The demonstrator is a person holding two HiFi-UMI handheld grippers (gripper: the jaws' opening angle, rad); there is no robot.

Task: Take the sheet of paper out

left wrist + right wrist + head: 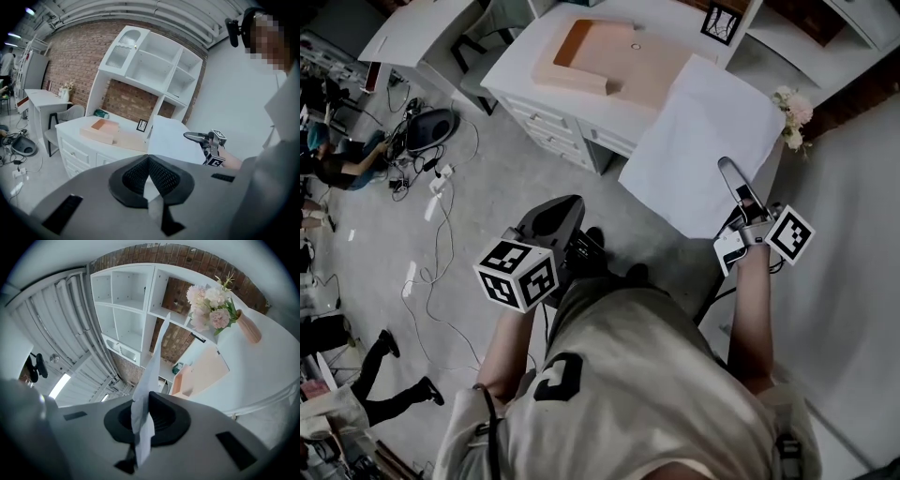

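Note:
The white sheet of paper hangs in the air over the near right corner of the white desk, clear of the peach box. My right gripper is shut on the sheet's right edge; in the right gripper view the paper stands edge-on between the pads. My left gripper hovers lower left of the sheet, over the floor, jaws closed together with nothing in them. From the left gripper view, the sheet and the right gripper show ahead to the right.
A vase of pink flowers stands just right of the sheet by the white wall. A framed marker card sits at the desk's back. White shelving rises above the desk. Cables lie on the floor at left.

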